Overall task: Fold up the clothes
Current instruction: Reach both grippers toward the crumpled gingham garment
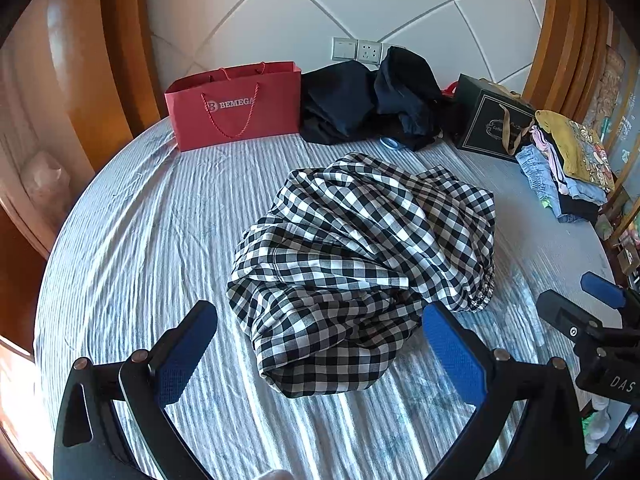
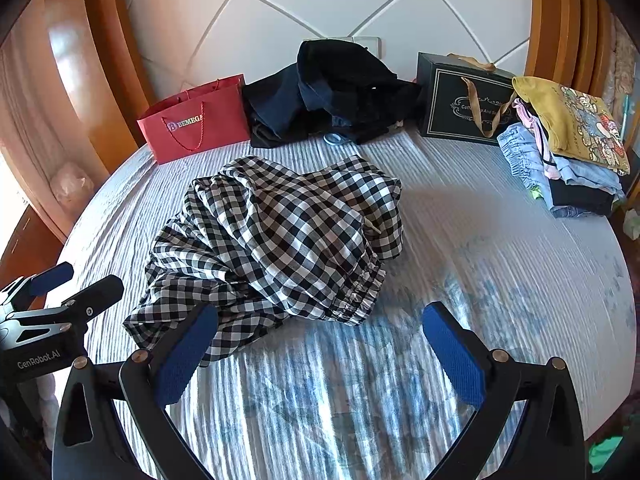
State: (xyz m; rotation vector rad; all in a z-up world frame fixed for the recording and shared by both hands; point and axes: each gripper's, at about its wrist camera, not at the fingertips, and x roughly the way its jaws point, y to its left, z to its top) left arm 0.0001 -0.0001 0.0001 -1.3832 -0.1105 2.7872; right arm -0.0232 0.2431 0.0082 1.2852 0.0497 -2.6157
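Pale blue-and-white striped sheeting covers the bed, which runs back to a white padded headboard crossed by diagonal seams and framed in glossy orange-brown wood. Near the middle of the bed lies the task's garment, a crumpled black-and-white gingham cloth with a gathered elastic edge on its right side, unfolded and bunched in loose ridges.

Along the head edge stand a red paper gift bag with rope handles toward the left corner, a heap of dark navy and black clothes at the centre, and a black gift bag with tan ribbon handles further right. At the right edge sits a stack of folded clothes topped by a mustard-yellow printed piece.

Left gripper, black with blue pads, hangs above the near end of the gingham cloth, jaws spread wide and holding nothing. Right gripper is likewise spread wide and empty, above bare sheet just beside the cloth's gathered edge, with its left pad overlapping the fabric in view.
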